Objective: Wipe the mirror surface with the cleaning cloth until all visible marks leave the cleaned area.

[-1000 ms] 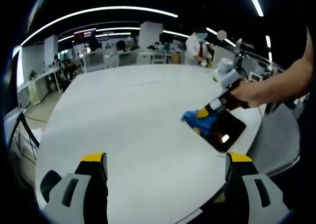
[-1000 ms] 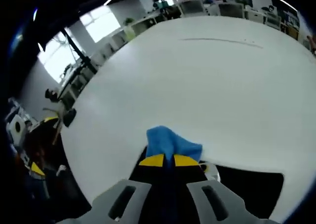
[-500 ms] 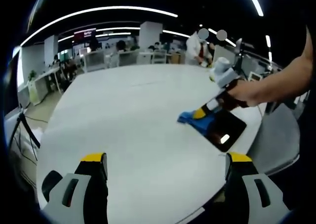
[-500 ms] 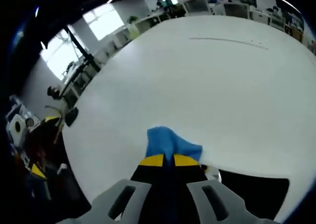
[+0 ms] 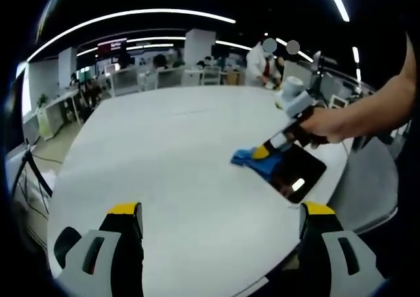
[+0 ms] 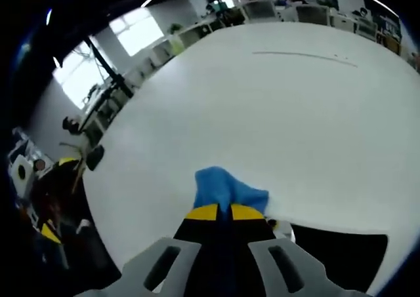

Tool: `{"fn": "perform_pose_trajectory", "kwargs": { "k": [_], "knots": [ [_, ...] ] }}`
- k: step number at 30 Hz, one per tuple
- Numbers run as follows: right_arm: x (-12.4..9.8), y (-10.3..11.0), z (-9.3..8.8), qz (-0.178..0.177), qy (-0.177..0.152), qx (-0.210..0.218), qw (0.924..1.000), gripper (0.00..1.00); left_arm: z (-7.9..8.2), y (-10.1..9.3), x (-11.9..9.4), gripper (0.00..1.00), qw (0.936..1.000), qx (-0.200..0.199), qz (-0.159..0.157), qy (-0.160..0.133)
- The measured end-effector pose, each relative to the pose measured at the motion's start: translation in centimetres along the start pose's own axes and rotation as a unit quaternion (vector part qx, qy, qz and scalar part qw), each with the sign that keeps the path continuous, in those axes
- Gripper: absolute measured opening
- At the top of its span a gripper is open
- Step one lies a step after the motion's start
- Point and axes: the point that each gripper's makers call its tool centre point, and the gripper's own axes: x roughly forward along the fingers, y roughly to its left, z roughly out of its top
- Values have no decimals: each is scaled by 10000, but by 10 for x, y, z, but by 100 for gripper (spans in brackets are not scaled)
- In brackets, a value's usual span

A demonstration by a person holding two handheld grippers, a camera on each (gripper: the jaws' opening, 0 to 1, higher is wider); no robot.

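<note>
Right gripper has its jaws clamped on the blue cloth, pressed at the mirror edge. Left gripper jaws hang wide apart over bare white desk; office chairs sit well beyond the mirror.

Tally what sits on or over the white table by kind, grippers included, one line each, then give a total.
Cloth, blue: 1
Mirror, dark: 1
Table, white: 1
Gripper: 2, the left gripper open with nothing in it, the right gripper shut on the cloth at the mirror's edge
Total: 5
</note>
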Motion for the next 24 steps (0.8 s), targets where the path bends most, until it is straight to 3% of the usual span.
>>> {"fn": "perform_pose_trajectory", "kwargs": {
  "k": [5,14,24],
  "knots": [
    [-4,4,-10,113,30,18,9999,0,-7,0,8,99,9999,49,-65,118],
    [-9,11,-19,198,152,79,9997,0,-1,-3,12,100,9995,90,-193,237],
    [-16,20,-35,293,272,153,9991,0,9,-2,8,100,9999,97,6,26]
  ]
}}
